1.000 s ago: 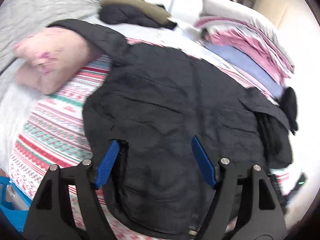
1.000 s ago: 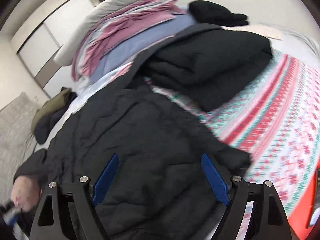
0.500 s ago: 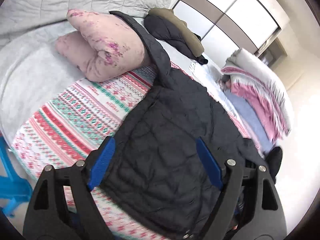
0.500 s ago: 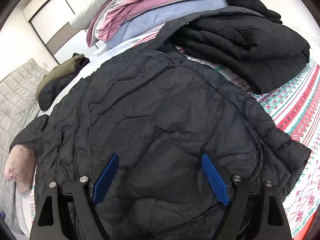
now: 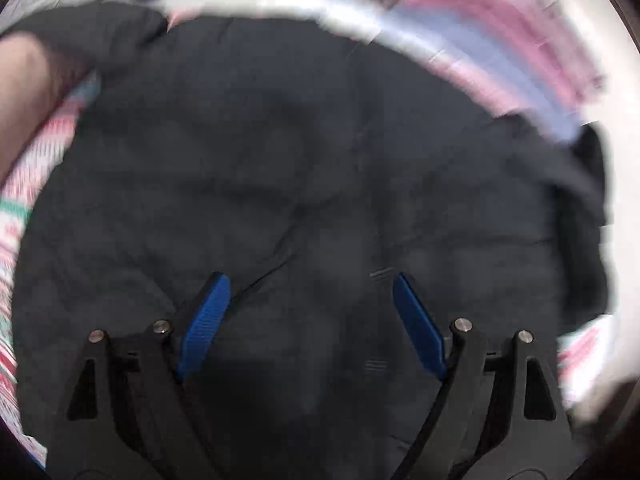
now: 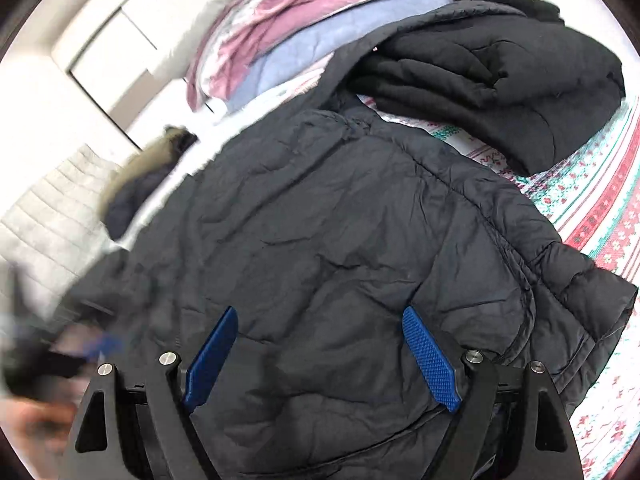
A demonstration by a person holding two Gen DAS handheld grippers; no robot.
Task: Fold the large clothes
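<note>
A large dark quilted jacket [image 6: 340, 240] lies spread flat on a bed with a red, green and white patterned cover [image 6: 600, 216]. It fills the blurred left wrist view too [image 5: 300, 168]. My left gripper [image 5: 310, 284] is open and empty, hovering over the jacket's middle. My right gripper [image 6: 320, 318] is open and empty, above the jacket's lower part. One sleeve [image 6: 400, 36] runs up toward the back right.
A folded black coat [image 6: 520, 80] lies on the bed at the right. A stack of pink and lilac bedding [image 6: 304, 32] sits behind. A dark garment with an olive part [image 6: 140, 176] lies at the left. A pink pillow [image 5: 28, 88] is at the left edge.
The left gripper has swung fast over the jacket, so its view is blurred and filled with dark fabric. The right gripper has moved a little lower and closer. Both stay open.
</note>
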